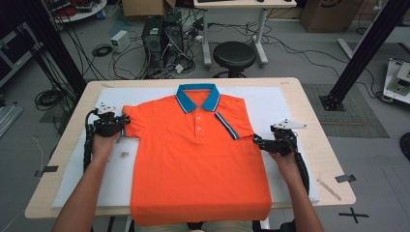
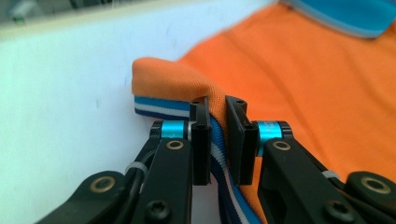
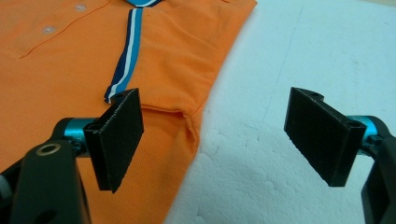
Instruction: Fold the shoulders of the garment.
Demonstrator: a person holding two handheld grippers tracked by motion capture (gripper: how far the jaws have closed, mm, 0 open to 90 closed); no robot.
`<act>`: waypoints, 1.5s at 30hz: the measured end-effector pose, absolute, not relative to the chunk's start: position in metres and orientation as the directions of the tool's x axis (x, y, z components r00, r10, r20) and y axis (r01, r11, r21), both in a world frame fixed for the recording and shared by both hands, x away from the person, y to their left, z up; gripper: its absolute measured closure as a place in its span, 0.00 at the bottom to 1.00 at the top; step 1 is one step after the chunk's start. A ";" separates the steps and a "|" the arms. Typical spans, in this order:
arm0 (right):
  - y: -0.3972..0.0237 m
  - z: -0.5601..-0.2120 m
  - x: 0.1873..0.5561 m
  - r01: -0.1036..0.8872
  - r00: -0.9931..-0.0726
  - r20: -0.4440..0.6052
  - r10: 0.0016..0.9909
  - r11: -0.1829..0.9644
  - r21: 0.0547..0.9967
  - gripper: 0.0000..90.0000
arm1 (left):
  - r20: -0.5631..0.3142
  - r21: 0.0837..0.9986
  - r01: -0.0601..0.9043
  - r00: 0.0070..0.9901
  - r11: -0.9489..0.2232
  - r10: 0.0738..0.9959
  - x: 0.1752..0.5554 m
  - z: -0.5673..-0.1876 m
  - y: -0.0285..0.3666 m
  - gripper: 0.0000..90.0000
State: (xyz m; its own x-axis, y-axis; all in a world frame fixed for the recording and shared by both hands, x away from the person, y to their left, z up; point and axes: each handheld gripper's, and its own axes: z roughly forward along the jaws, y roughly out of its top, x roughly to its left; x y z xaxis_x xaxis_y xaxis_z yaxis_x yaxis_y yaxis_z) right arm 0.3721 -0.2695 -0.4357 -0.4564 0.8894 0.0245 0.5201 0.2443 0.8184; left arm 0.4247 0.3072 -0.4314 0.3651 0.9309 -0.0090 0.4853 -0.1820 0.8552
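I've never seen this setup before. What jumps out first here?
A bright orange polo shirt with a blue collar lies spread across the white-padded table. The left gripper pinches its striped sleeve cuff, while the right gripper hangs open over the shirt's other edge.

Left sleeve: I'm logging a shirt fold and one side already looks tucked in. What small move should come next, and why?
Probably carry the left sleeve inward over the shirt. The left tongs are shut on its striped cuff, while the other sleeve lies folded onto the chest and the right tongs are open beside the shirt.
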 end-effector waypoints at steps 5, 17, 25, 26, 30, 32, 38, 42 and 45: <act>-0.269 -0.436 0.373 0.523 -0.454 0.026 0.890 0.243 0.817 0.22 | -0.050 0.850 0.494 0.418 -0.180 0.907 0.425 -0.424 0.297 0.90; -0.270 -0.433 0.371 0.517 -0.456 0.037 0.889 0.230 0.825 0.22 | -0.116 0.848 0.491 0.539 -0.199 0.834 0.433 -0.421 0.252 0.71; -0.270 -0.433 0.371 0.516 -0.455 0.037 0.890 0.230 0.825 0.22 | -0.134 0.864 0.476 0.532 -0.164 0.836 0.447 -0.395 0.255 0.44; -0.270 -0.433 0.371 0.516 -0.454 0.037 0.890 0.229 0.825 0.22 | -0.134 0.851 0.494 0.533 -0.179 0.835 0.452 -0.395 0.252 0.42; -0.270 -0.433 0.372 0.516 -0.455 0.037 0.890 0.230 0.825 0.22 | -0.119 0.814 0.529 0.558 -0.241 0.821 0.459 -0.409 0.238 0.40; -0.270 -0.433 0.371 0.518 -0.454 0.037 0.890 0.229 0.824 0.22 | -0.112 0.784 0.552 0.578 -0.286 0.809 0.462 -0.418 0.228 0.40; -0.270 -0.433 0.371 0.521 -0.453 0.038 0.891 0.230 0.822 0.22 | -0.031 0.738 0.533 0.638 -0.413 0.770 0.463 -0.432 0.199 0.41; -0.269 -0.434 0.371 0.523 -0.456 0.037 0.889 0.234 0.820 0.22 | 0.019 0.712 0.535 0.632 -0.454 0.775 0.466 -0.437 0.190 0.62; -0.269 -0.434 0.371 0.523 -0.454 0.041 0.890 0.229 0.821 0.22 | 0.016 0.697 0.545 0.639 -0.467 0.769 0.467 -0.440 0.186 0.70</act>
State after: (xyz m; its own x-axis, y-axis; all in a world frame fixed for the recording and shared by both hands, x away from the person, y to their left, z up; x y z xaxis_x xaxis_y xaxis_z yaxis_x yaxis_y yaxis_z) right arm 0.3713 -0.2693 -0.4336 -0.4541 0.8900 0.0407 0.5229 0.2292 0.8210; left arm 0.4668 0.1864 -0.4405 0.6386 0.7693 0.0159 0.5449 -0.4668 0.6965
